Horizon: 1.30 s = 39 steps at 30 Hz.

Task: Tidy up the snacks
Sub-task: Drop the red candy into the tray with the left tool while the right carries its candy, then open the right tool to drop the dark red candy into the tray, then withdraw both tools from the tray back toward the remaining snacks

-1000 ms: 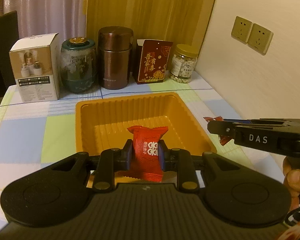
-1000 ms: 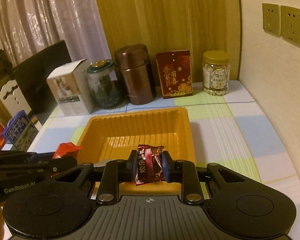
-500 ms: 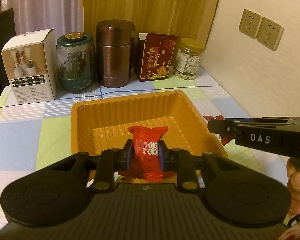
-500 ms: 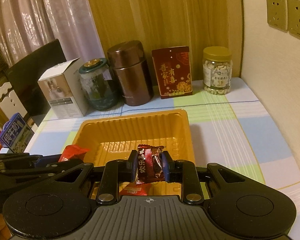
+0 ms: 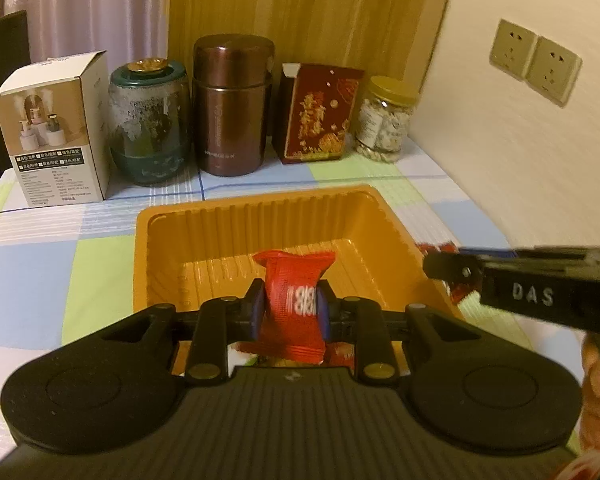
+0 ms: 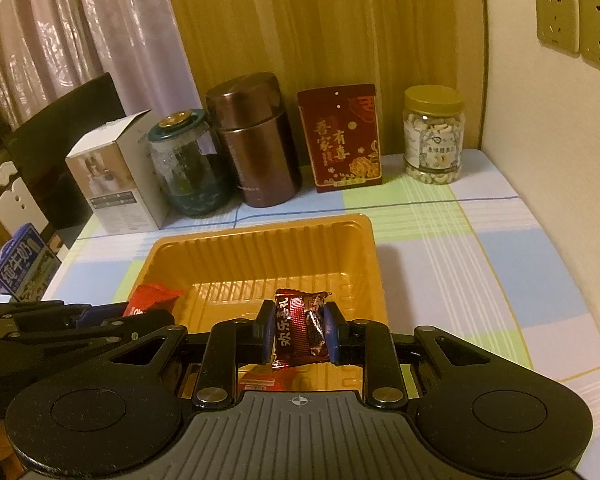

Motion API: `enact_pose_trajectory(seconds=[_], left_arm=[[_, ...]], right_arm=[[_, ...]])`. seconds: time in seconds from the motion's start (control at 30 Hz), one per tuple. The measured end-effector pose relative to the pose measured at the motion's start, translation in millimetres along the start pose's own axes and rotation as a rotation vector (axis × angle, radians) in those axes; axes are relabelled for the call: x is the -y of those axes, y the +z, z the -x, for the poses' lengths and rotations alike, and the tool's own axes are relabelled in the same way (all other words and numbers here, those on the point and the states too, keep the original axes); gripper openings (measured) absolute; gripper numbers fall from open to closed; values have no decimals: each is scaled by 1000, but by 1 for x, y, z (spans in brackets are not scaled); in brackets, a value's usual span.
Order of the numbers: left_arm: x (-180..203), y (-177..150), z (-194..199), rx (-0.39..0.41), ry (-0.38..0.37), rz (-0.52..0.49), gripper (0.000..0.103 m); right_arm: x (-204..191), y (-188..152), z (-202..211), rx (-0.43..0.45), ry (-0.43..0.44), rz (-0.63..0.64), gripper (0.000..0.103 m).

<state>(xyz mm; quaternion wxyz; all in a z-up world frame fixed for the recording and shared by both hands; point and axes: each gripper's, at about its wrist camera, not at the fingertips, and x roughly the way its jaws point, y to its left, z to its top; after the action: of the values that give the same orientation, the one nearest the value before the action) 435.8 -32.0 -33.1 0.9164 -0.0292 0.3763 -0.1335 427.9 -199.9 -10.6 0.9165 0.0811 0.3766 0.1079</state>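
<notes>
- Checked cloth in pale blue, green and white covers your surface (image 6: pixel 440 248), which runs back to a wood-panelled wall, with a plain wall along its right edge.
- Your gripper bodies hide the near edge of the orange tray (image 5: pixel 236 232); wrappers on the tray floor beneath the fingers are only partly visible.
- Your left gripper (image 5: pixel 291 308) has its fingers easing apart with the red snack packet (image 5: pixel 294 300) still between the pads, above the tray's near half.
- Your right gripper (image 6: pixel 299 330) is clamped narrowly on the dark foil candy (image 6: pixel 300 326), over the tray's near right part.
- Open cloth lies right of the tray.
- Along the far edge stand a white box (image 5: pixel 56 128), a glass jar (image 5: pixel 150 120), a brown canister (image 5: pixel 232 104), a red carton (image 5: pixel 320 116) and a nut jar (image 5: pixel 384 120).
- The tray is ribbed, glossy plastic.
</notes>
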Motion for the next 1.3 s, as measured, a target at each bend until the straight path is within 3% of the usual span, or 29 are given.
enact_pose_trajectory(seconds=[0.07,1.0,1.07,1.13,1.3], left_arm=[[-2,0,-5,-5,3,14,43],[-6,-3,7,-14,32,-22,42],[-7,-5,8,-15,36,-22,42],[-7,-8,9,-16,39,-26,42],[-7,-14,17,-18,46,-29,42]], right_arm=[[1,-1,-1,-3,-1,-3,26],[6,-1,-7,8,23,-40,26],[9,-1,-7,20,35,-56,30],[13,-2,-6,29,46,-77,50],[22,-10,2,38,24,-102,51]])
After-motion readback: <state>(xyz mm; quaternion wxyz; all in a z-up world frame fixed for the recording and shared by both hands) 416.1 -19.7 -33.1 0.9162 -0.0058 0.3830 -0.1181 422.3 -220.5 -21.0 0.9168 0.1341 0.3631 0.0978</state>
